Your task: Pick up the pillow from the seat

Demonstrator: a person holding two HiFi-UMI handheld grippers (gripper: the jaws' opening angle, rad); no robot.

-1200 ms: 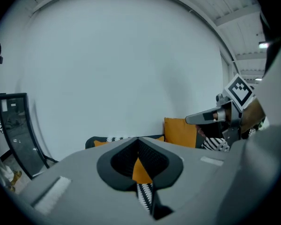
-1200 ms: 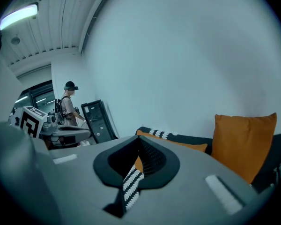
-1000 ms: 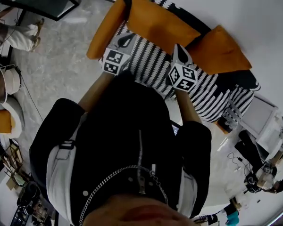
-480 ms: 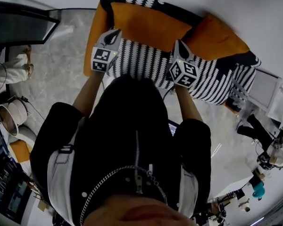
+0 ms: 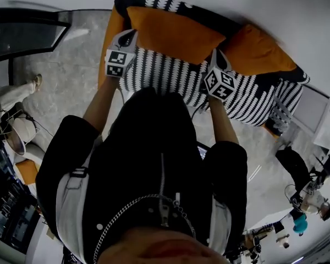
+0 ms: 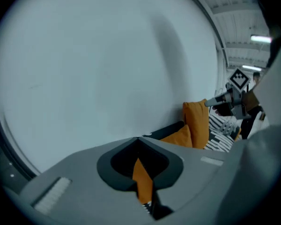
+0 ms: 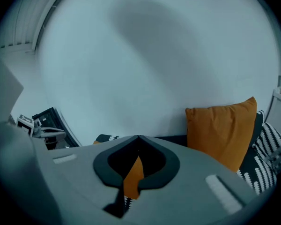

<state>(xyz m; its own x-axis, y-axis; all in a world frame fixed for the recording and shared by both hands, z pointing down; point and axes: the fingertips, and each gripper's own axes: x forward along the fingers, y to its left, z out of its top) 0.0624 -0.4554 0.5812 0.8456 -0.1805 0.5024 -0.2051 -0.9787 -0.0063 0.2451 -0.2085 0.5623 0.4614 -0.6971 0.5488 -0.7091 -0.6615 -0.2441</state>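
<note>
I read the long pillow [image 5: 173,34] as plain orange, and the second pillow [image 5: 258,51] as the same orange. The seat [image 5: 165,76] cover is black with white stripes; its side panel [image 5: 107,43] is orange. The left gripper [image 5: 130,36] and right gripper [image 5: 215,54] are grey, each with black-and-white square markers. The floor [image 5: 71,65] is mottled grey.

Black short-sleeved top [image 5: 148,136] on this one, a zip [image 5: 163,175] down the middle, a silver chain [image 5: 133,203] slung across, pale side panels [image 5: 66,202]. The left gripper [image 5: 131,34] and right gripper [image 5: 214,52] are grey, each with a black-and-white marker cube.
</note>
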